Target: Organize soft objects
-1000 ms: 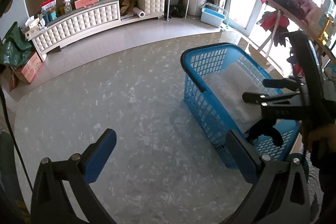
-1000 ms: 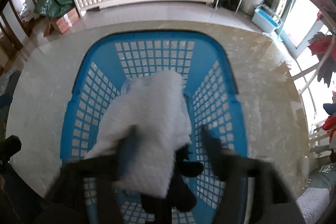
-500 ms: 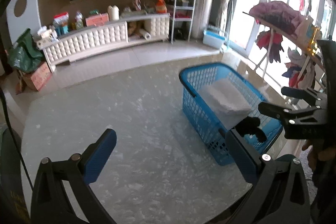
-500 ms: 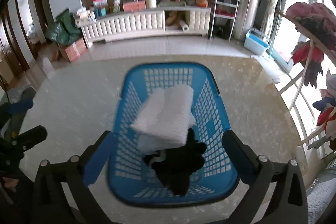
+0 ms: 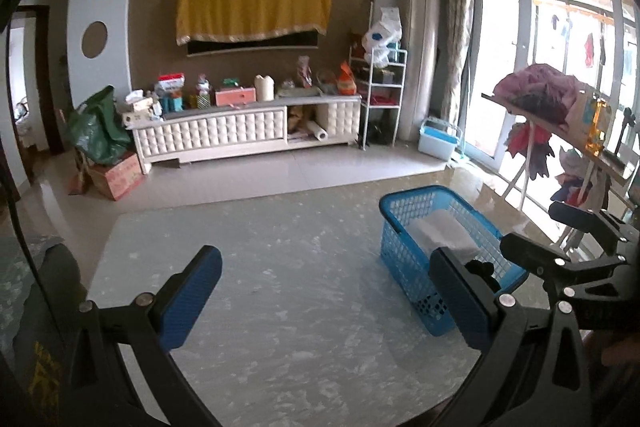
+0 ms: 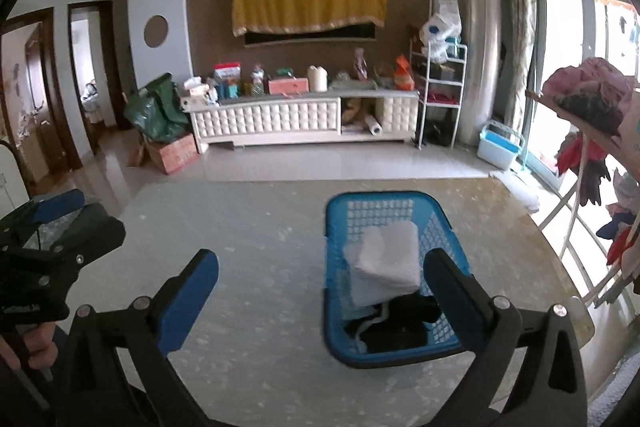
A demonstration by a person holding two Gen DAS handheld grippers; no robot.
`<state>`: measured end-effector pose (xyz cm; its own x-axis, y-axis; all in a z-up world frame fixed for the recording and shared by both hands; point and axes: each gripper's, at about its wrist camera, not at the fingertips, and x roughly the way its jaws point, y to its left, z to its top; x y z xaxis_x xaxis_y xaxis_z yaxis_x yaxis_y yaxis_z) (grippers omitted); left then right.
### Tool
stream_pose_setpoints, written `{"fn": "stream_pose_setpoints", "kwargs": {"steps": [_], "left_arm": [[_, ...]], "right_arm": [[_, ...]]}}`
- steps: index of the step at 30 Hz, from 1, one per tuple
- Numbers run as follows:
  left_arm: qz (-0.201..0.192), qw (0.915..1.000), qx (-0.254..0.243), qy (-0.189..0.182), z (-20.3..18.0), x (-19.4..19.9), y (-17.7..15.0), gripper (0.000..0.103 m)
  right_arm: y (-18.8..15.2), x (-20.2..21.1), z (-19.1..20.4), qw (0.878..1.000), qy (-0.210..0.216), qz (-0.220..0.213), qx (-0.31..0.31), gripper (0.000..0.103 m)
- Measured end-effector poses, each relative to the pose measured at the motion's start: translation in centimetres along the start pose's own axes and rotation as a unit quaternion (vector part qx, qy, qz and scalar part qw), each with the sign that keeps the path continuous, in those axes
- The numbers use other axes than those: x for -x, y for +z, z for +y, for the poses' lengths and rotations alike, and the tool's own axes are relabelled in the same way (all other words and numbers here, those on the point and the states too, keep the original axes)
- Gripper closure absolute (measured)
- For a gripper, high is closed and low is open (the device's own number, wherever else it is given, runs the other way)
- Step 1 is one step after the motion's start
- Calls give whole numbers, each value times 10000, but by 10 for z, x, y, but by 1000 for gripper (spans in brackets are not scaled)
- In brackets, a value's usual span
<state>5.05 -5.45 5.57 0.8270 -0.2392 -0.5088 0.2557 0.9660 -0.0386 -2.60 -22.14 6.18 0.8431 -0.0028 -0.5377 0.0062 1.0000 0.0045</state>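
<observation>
Right-wrist view: the blue basket (image 6: pixel 394 279) sits on the marbled desk (image 6: pixel 260 259), right of centre in the lower half of the frame. It holds 2 soft items: a folded white towel (image 6: pixel 384 263) lying over the far end of a black garment (image 6: pixel 394 323), stacked so that both stay inside the basket walls. The right tongs (image 6: pixel 320 301) are spread wide, their jaws having just been opening, and nothing lies between them; the release appears complete. Left-wrist view: the left tongs (image 5: pixel 326 301) are likewise spread and empty above bare desk, with the basket at right of the frame. Both tongs stand above and short of the basket, a placing that suits clearing it before the next item.
</observation>
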Motion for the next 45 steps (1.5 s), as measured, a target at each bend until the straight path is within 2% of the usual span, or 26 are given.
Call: {"fn": "stream_pose_setpoints", "kwargs": {"steps": [7, 14, 45], "left_arm": [[-186, 9997, 82, 154, 7, 34, -9, 0], [-267, 9993, 117, 219, 10, 53, -18, 0], [-341, 9990, -17, 271, 3, 60, -25, 0]], "right_arm": [[-3, 17, 16, 9996, 21, -278, 98, 0], [-5, 21, 14, 9992, -30, -349, 216, 0], [-17, 26, 8, 9986, -27, -442, 283, 0]]}}
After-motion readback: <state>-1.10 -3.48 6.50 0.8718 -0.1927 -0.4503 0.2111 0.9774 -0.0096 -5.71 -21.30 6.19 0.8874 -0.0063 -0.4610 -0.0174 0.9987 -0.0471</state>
